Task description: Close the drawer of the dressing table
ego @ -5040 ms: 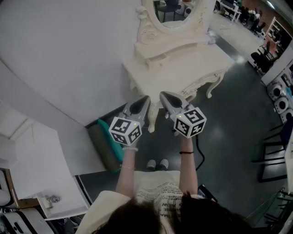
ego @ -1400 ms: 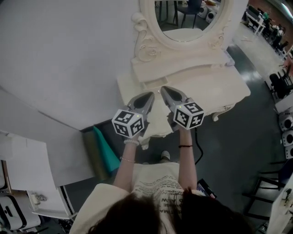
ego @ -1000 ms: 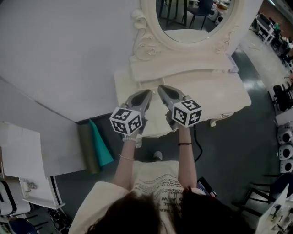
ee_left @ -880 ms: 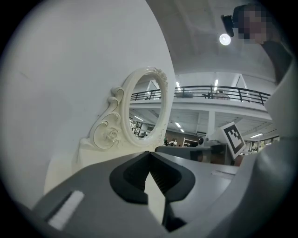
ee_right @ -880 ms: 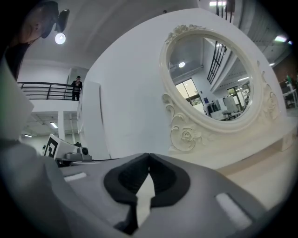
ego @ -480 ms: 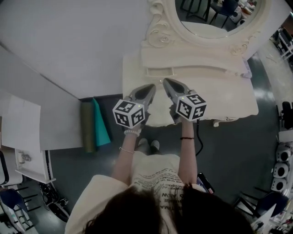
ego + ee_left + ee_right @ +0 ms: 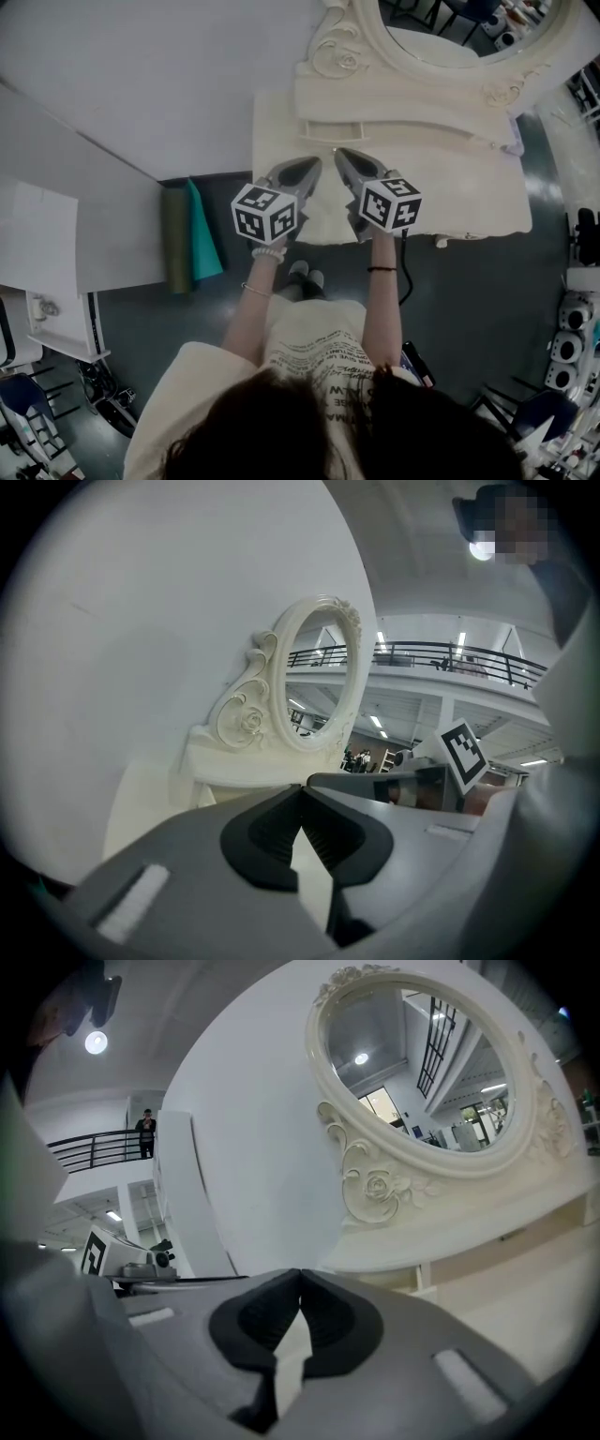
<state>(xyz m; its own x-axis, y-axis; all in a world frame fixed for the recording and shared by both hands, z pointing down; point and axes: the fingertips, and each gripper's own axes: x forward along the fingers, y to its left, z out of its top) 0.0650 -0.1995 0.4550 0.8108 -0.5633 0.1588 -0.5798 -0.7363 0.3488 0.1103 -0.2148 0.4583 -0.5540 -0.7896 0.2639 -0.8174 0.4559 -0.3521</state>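
The cream dressing table (image 7: 450,192) stands against the white wall, under its oval mirror (image 7: 450,23). A small drawer (image 7: 331,129) juts out a little from the raised shelf at the back of the tabletop. Both grippers hover side by side over the table's front left part and point at that drawer. My left gripper (image 7: 315,162) is shut with nothing between its jaws; they also meet in the left gripper view (image 7: 302,790). My right gripper (image 7: 338,153) is likewise shut and empty, tips together in the right gripper view (image 7: 300,1273). Neither touches the drawer.
A rolled green and teal mat (image 7: 189,239) lies on the dark floor left of the table. White cabinets (image 7: 42,281) stand at the far left. A black cable (image 7: 405,274) hangs by the table's front edge. Chairs and appliances (image 7: 574,347) crowd the right edge.
The person has stepped closer to the table. Both grippers have sunk toward the tabletop and now reach farther over it, nearer the small drawer. Both stayed shut.
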